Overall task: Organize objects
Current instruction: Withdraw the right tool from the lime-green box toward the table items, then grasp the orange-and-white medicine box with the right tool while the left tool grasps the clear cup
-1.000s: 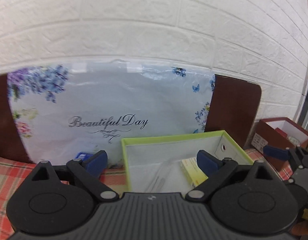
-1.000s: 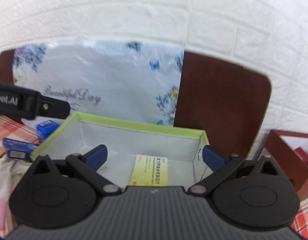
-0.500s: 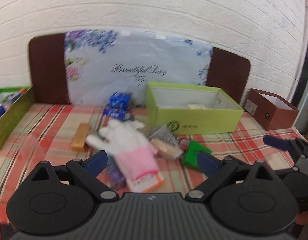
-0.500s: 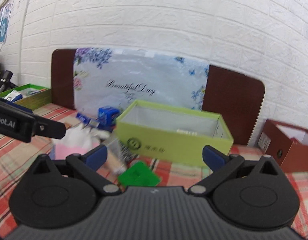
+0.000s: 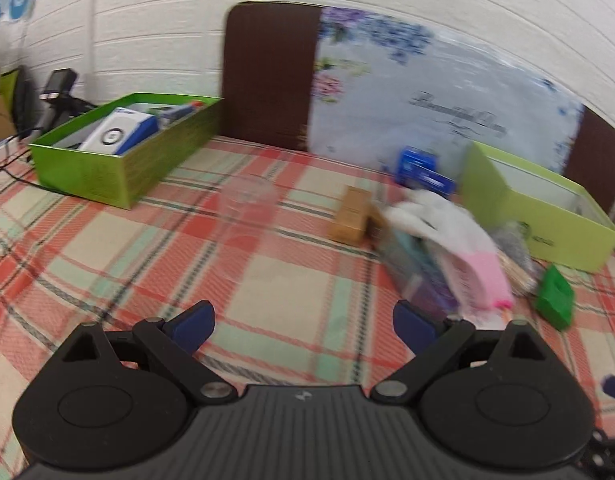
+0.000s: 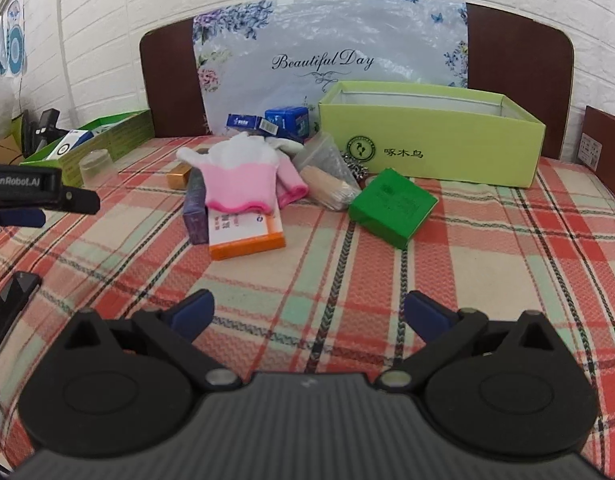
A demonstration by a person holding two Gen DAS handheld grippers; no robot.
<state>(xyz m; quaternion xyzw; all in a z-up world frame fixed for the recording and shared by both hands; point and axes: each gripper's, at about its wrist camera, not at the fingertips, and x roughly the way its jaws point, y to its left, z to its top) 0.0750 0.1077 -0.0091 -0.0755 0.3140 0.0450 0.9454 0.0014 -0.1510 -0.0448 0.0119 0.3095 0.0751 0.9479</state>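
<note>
A pile lies on the plaid cloth: a pink and white glove [image 6: 243, 168], an orange box [image 6: 247, 236], a purple box [image 6: 195, 210], a green packet [image 6: 393, 208], a bag of sticks [image 6: 327, 172] and blue boxes [image 6: 285, 120]. A lime box [image 6: 431, 136] stands behind them. My right gripper [image 6: 309, 314] is open and empty, well short of the pile. My left gripper [image 5: 303, 322] is open and empty over bare cloth, with the pile [image 5: 459, 240] to its right. A clear cup [image 5: 247, 204] stands ahead of it.
A second green box [image 5: 123, 148] with items stands at the far left. A brown box [image 6: 605, 148] sits at the right edge. A tan box [image 5: 351, 216] lies by the pile. A floral board [image 6: 327, 48] leans on the brick wall.
Both grippers have pulled back from the lime box and now sit low over the cloth. The left view has swung left, bringing the far-left green box into sight.
</note>
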